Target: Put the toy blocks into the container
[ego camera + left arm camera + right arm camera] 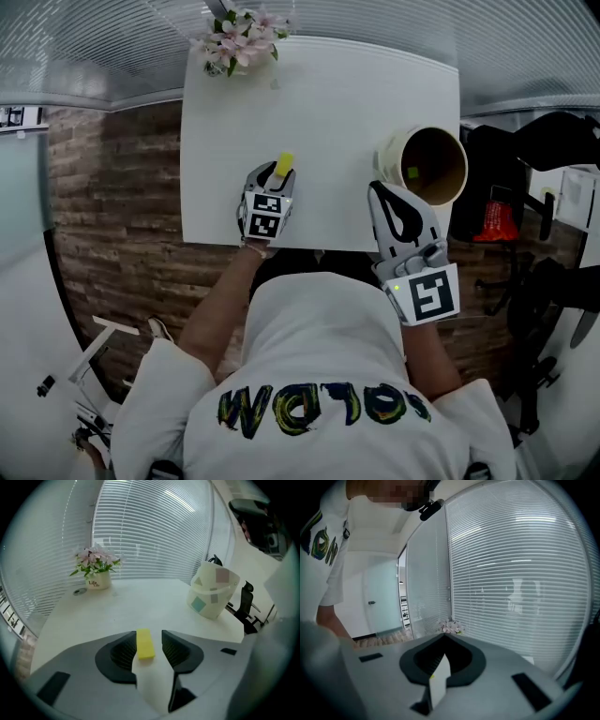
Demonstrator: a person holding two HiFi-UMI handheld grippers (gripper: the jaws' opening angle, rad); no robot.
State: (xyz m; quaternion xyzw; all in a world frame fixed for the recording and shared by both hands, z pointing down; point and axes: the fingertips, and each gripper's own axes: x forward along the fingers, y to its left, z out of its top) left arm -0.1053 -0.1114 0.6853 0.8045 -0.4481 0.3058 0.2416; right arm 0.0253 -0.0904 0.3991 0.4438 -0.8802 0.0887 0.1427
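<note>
Left gripper view: a flat, oblong yellow block (145,644) lies on the white table (140,602) between the parted jaws of the left gripper (149,638), ungripped. Right gripper (443,644) is clenched empty beside the container (392,148).

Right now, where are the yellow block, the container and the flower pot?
yellow block (145,644): left gripper view, its top face.
container (211,597): left gripper view, outer wall.
flower pot (97,582): left gripper view, its front.
</note>
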